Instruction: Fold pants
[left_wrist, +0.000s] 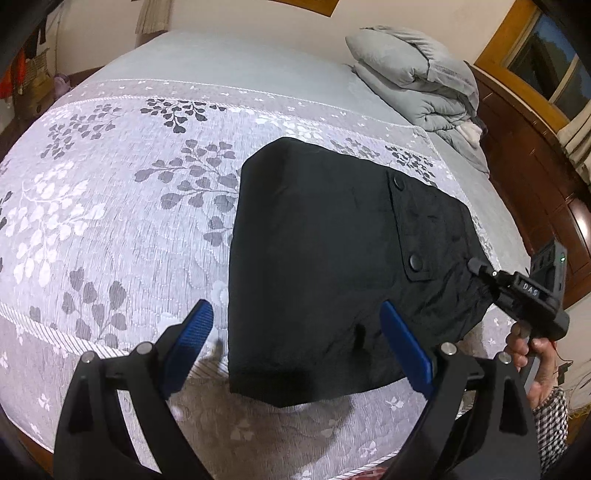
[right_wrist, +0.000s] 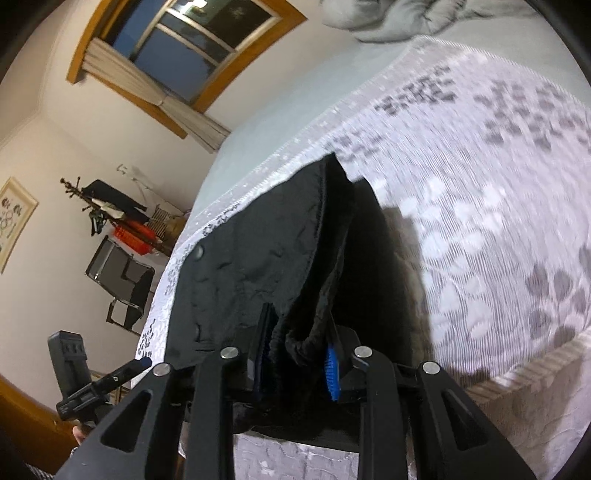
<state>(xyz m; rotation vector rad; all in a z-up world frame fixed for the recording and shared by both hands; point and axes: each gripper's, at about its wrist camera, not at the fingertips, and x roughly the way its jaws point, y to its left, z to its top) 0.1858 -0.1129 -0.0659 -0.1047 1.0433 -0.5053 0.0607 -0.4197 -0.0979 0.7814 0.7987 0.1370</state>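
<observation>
The black pants (left_wrist: 325, 258) lie folded into a thick rectangle on the bed, a snap-button pocket flap facing up. My left gripper (left_wrist: 299, 339) is open, its blue pads hovering over the near edge of the pants, touching nothing. My right gripper (right_wrist: 299, 350) is shut on a bunched edge of the pants (right_wrist: 258, 254) and lifts it off the bed. In the left wrist view the right gripper (left_wrist: 476, 267) shows at the pants' right edge, held by a hand.
The bed has a white bedspread (left_wrist: 110, 221) with grey leaf prints. A folded grey quilt (left_wrist: 417, 85) lies at the far right corner. A wooden headboard (left_wrist: 535, 177) and a window (right_wrist: 192, 40) stand beyond.
</observation>
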